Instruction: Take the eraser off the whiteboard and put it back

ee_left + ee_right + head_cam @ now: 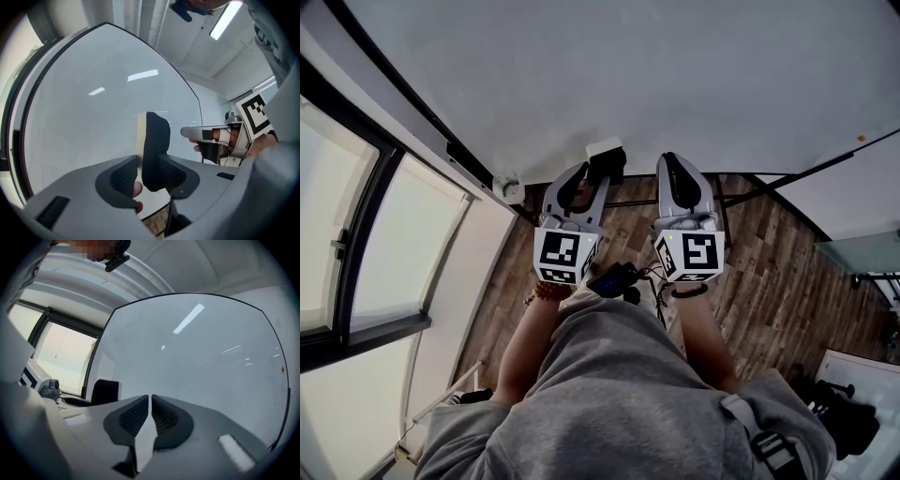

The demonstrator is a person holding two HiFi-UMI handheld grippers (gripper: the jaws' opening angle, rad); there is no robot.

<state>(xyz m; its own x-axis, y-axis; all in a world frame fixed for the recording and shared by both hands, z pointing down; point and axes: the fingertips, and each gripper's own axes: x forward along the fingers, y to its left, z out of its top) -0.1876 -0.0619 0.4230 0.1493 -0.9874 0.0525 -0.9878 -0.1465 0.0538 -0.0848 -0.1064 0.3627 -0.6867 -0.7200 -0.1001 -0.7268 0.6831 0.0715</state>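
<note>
Your left gripper (149, 174) is clamped on the eraser (156, 140), with both pads pressing its sides. The black block with its pale face stands upright between the jaws and sticks out towards the whiteboard (89, 117). In the head view the eraser sits right at the board's lower edge, though you can't tell whether it touches the surface. Your right gripper (150, 414) is just beside the left and points at the same board, its jaws closed together on nothing.

Eraser (606, 152) half hidden behind the left tool (589, 178); whiteboard (628, 75) cut off at the top edge
</note>
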